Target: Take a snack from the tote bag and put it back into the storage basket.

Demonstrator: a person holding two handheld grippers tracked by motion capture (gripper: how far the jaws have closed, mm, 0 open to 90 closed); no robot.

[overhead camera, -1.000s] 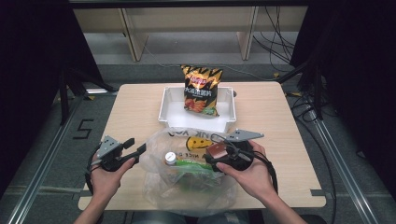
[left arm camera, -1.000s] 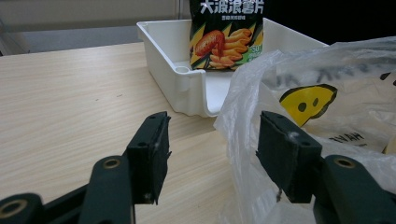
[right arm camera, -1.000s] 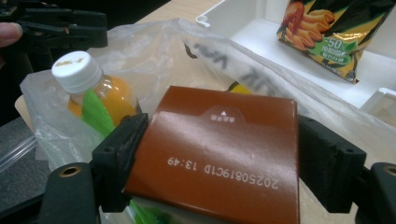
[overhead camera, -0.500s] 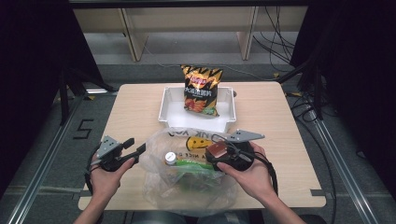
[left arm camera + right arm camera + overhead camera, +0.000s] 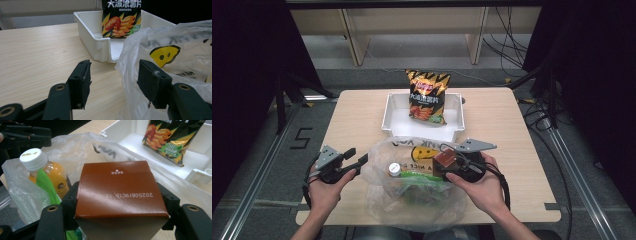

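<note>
Brown carton [image 5: 121,195] is sitting clamped in the closing right gripper [image 5: 121,202]; lifting straight clears the plastic bag [image 5: 412,200], whose left rim the open left gripper [image 5: 112,82] is straddling.

— What do we read on the carton [image 5: 121,192]?
— "20250819CID 13", upside down.
— And elsewhere?
— We list "-50" on the chip bag [image 5: 172,138], a floor mark [image 5: 300,138] "5", "ANK" on the plastic bag [image 5: 432,146].

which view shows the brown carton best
The right gripper view: the carton sits close up between the right hand-held gripper's closing jaws, its printed top readable. The high view gives a small brown block over the bag. The left gripper view looks at the bag's side.
</note>
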